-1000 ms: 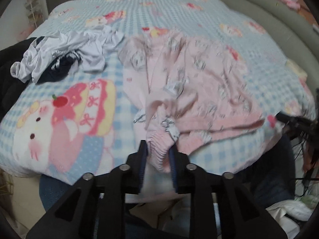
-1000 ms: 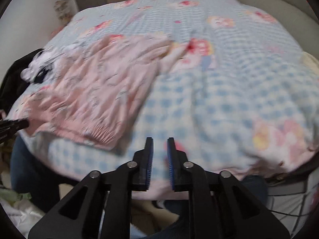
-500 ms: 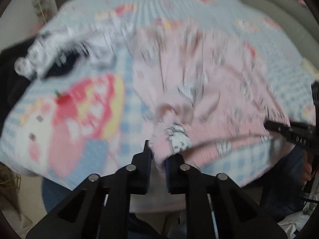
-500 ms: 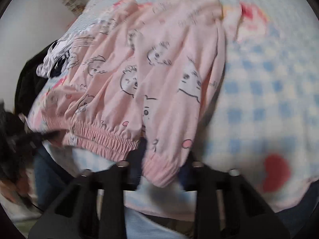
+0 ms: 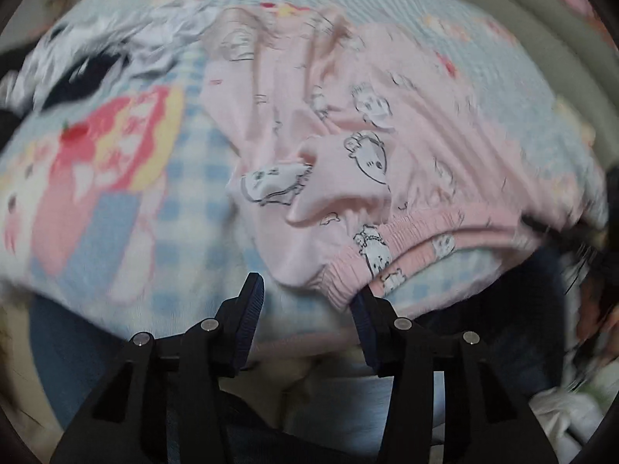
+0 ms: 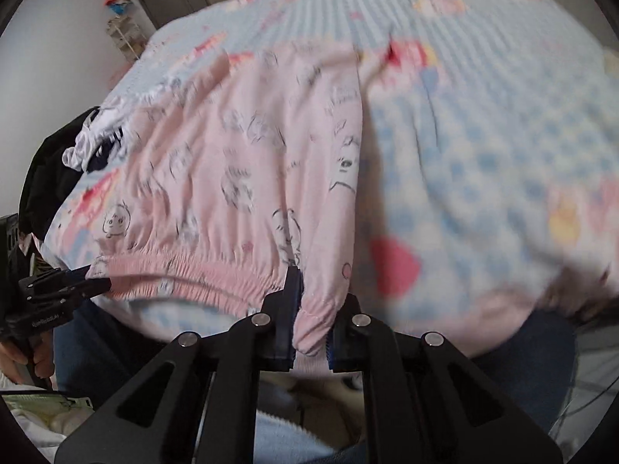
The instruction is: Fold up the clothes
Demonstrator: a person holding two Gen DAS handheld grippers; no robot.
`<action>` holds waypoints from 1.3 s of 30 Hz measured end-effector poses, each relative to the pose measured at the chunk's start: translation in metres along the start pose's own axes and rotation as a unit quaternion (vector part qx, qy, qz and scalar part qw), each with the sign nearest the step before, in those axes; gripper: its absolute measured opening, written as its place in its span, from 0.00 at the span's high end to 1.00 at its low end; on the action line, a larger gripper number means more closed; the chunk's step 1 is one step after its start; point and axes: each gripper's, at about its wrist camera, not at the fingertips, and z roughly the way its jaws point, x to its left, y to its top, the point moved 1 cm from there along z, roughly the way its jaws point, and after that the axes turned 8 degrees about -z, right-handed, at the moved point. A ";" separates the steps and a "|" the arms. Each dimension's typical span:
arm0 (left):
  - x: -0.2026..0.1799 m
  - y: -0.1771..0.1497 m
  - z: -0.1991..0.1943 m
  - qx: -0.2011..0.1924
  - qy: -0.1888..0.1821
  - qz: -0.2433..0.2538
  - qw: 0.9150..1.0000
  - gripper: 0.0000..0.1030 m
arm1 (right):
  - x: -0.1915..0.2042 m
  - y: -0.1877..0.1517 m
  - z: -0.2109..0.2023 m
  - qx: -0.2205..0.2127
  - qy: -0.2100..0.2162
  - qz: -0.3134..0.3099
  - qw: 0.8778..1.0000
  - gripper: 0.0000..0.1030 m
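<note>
Right wrist view: pink cartoon-print pyjama trousers (image 6: 247,178) lie spread on the blue checked bedspread (image 6: 483,147), elastic waistband (image 6: 185,270) at the near bed edge, legs running away toward the far side — so the long axis goes near-to-far, waist toward the person.

The right gripper (image 6: 309,309) has its pads either side of the waistband's right corner, cloth hanging between them. There is a gap on the right pad's side, so whether it's pinching yet I can't tell. In the left wrist view the left gripper (image 5: 305,301) is spread wide, holding nothing, its right pad just touching the waistband's left end (image 5: 340,286).

Progress, as a judgement: the trousers look pulled out lengthwise but not flat. The left side is rumpled, with a flap turned over near the waist (image 5: 329,178), and no neat fold shows. Smoothing and the actual folds seem left to do.

Further out, a crumpled white and navy garment (image 5: 116,50) sits at the far left of the bed, apart from the trousers, also unfolded.
</note>
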 end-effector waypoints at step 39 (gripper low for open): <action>0.005 0.020 -0.015 -0.013 -0.169 -0.123 0.978 0.93 | 0.007 0.023 -0.002 -0.040 0.124 0.044 0.990 0.93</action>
